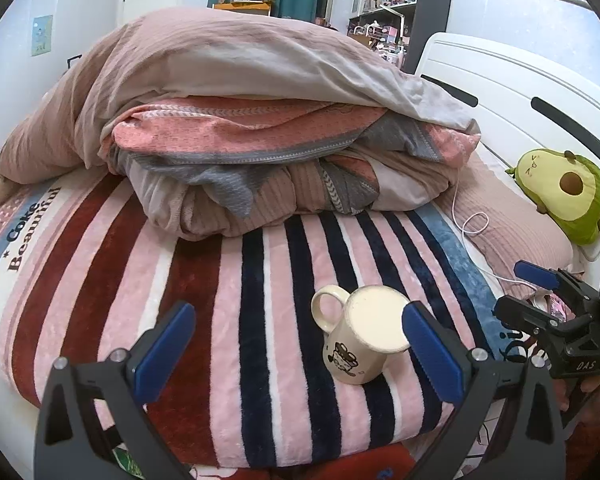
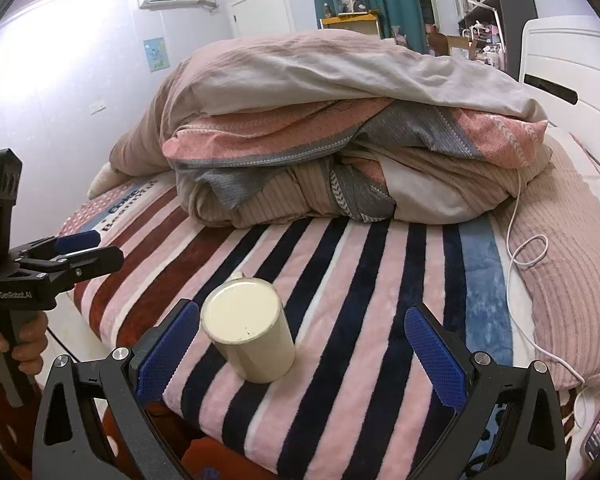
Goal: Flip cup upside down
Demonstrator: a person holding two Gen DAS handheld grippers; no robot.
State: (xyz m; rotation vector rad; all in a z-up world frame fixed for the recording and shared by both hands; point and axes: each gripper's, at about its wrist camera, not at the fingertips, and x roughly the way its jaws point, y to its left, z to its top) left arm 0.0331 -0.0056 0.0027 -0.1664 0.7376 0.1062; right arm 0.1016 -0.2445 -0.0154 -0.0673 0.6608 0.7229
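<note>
The cup (image 1: 360, 334) stands with its flat, apparently closed end up, just inside the spread left gripper (image 1: 300, 348)'s right finger, the spread right gripper (image 2: 302, 354) equally near.

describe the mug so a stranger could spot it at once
On the bed, look at the striped plush blanket in front of the heaped bedding. The cream ceramic mug stands there base-up, its ring handle and cartoon print marking it as the only hard object on the fabric.
</note>
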